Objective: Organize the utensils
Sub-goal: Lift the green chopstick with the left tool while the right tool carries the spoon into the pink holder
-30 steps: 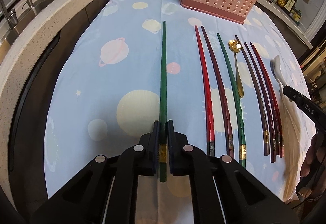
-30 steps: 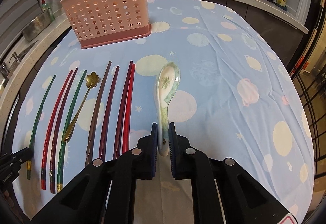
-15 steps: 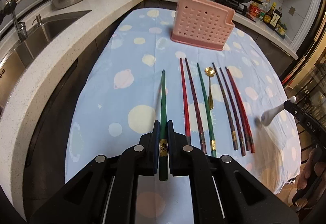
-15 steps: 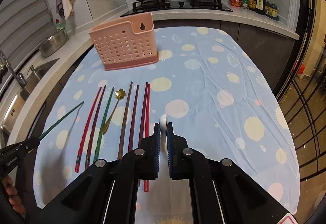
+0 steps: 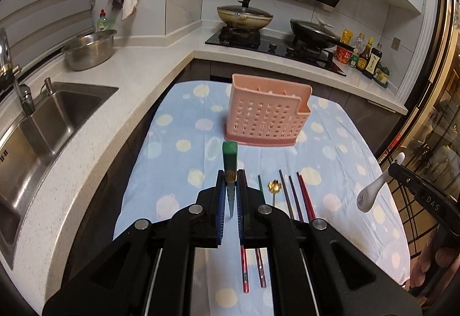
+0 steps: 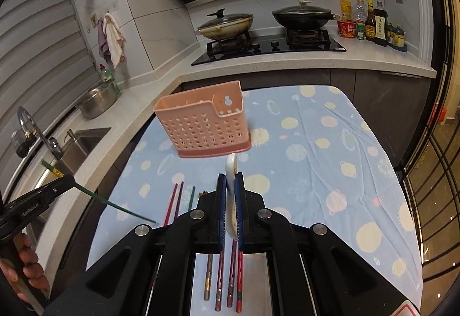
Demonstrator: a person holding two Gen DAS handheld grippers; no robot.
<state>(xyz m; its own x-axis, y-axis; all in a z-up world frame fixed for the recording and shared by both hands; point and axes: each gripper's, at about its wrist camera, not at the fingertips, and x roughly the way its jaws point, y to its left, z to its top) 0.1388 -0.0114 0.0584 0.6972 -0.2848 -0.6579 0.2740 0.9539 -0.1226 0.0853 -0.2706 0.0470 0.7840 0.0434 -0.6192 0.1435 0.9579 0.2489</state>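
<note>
The green chopstick was up off the counter, pinched between the left gripper fingers, blunt end poking out past their tips. Over on the right, the white ceramic spoon sat clamped edge-on in the right gripper, handle beyond the tips. Ahead of both stood the pink perforated utensil holder. Beneath the fingers, the remaining chopsticks and gold flower spoon lay on the planet-print cloth.
</note>
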